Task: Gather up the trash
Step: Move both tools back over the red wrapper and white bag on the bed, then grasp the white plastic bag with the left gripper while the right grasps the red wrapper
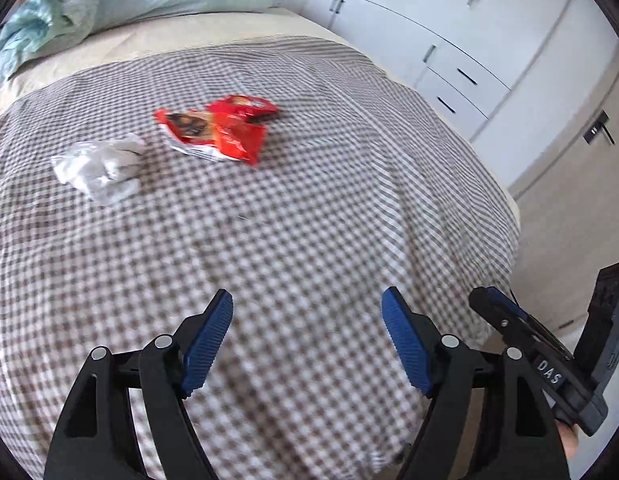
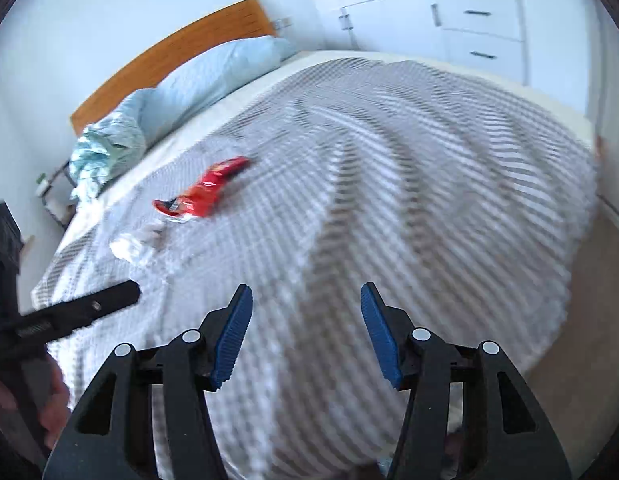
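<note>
A crumpled red snack wrapper (image 1: 219,130) lies on the checked bedspread (image 1: 269,220), past the middle of the bed. Just left of it sits a crumpled white wrapper (image 1: 97,168). My left gripper (image 1: 307,340) hovers above the near part of the bed, open, with nothing between its blue pads. The right wrist view shows the same red wrapper (image 2: 201,196) and white wrapper (image 2: 135,246) to the far left. My right gripper (image 2: 307,332) is open and empty over the bedspread (image 2: 389,200). The other gripper's body shows at each view's side.
Light blue pillows (image 1: 149,0) and a bunched blue cloth (image 1: 33,28) lie at the head of the bed by a wooden headboard (image 2: 169,56). White wardrobe doors and drawers (image 1: 469,60) stand to the right. Beige floor (image 1: 569,200) runs beside the bed.
</note>
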The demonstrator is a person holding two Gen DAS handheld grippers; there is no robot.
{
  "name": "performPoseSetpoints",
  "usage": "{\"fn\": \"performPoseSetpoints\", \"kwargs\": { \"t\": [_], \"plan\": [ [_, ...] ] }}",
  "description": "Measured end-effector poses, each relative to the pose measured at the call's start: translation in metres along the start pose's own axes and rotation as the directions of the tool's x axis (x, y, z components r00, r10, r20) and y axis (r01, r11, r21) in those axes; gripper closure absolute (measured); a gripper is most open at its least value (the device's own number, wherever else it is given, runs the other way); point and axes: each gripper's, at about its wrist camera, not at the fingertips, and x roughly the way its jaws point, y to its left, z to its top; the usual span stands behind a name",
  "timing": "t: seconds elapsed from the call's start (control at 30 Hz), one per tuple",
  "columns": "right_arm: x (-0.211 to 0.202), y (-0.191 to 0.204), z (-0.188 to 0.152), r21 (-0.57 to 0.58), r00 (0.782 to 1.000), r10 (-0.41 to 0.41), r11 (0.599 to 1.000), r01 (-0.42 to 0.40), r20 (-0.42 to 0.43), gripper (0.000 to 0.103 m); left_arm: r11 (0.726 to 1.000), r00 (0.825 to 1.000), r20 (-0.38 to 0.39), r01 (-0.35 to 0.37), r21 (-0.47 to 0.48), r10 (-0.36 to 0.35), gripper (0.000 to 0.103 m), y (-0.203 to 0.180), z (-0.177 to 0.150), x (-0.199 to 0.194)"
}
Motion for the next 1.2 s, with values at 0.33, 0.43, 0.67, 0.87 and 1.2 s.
{"fn": "performPoseSetpoints", "kwargs": {
  "t": [0.33, 0.43, 0.67, 0.87, 1.2],
  "plan": [
    [0.083, 0.075, 0.046, -0.077, 0.989, 0.114, 0.990, -0.122, -0.093, 0.048, 0.818, 0.990, 0.141, 0.069, -0.572, 0.016, 0.029, 0.214, 0.051, -0.004],
    [0.105, 0.085, 0.049, -0.109, 0.985, 0.117, 0.985, -0.131, -0.123, 0.048, 0.763, 0.988, 0.149, 0.076, -0.641, 0.027, 0.030, 0.251, 0.057, 0.014],
    [0.166, 0.097, 0.070, -0.036, 0.965, 0.188, 0.980, -0.198, -0.182, 0.048, 0.737, 0.975, 0.221, 0.136, -0.663, 0.019, 0.055, 0.279, 0.069, 0.048],
    [0.207, 0.107, 0.084, 0.029, 0.950, 0.240, 0.971, -0.239, -0.201, 0.049, 0.731, 0.965, 0.258, 0.215, -0.648, -0.055, 0.103, 0.285, 0.073, 0.066],
    [0.207, 0.119, 0.095, 0.103, 0.922, 0.352, 0.935, -0.338, -0.162, 0.092, 0.792, 0.933, 0.359, 0.219, -0.570, 0.001, 0.103, 0.281, 0.111, -0.008]
  ]
}}
